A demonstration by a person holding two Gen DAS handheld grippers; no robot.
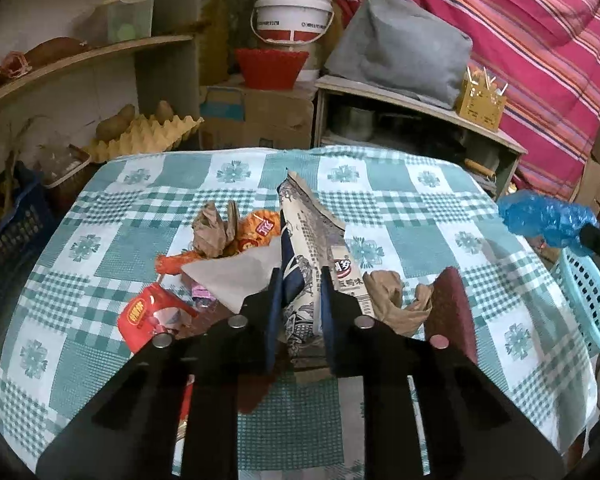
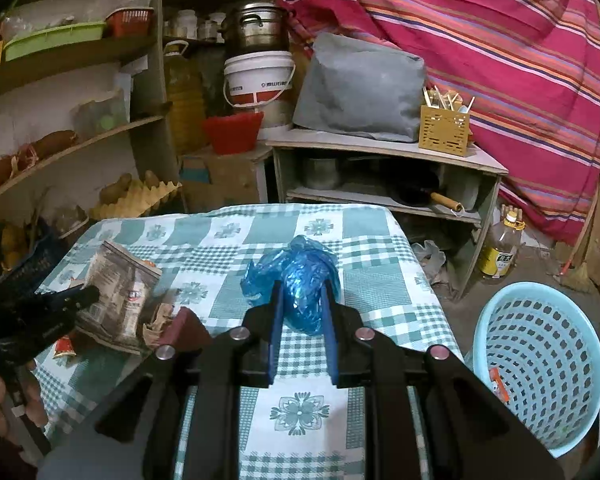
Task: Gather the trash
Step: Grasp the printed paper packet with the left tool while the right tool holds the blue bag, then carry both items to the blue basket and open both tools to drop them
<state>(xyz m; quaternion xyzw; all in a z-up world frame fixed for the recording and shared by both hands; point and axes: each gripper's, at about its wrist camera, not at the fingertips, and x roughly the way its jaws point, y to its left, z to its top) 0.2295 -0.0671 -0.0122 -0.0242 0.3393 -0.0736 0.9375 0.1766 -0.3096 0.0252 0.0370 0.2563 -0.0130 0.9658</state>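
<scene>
The left gripper (image 1: 300, 276) is pinching a printed packet (image 1: 306, 236) between its pads — the right gripper (image 2: 302, 292) is clamping a blue bag (image 2: 300, 276), basket (image 2: 540, 364) to its right.

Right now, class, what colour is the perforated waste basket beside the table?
Light blue basket, clearest in the right wrist view.

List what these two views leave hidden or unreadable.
- Left wrist view: the printed bag's lower end, behind the left gripper.
- Left wrist view: the basket, cut off by the right edge.
- Right wrist view: what the small scrap in the basket is, too small.
- Right wrist view: the blue plastic's underside, behind the right gripper.
</scene>
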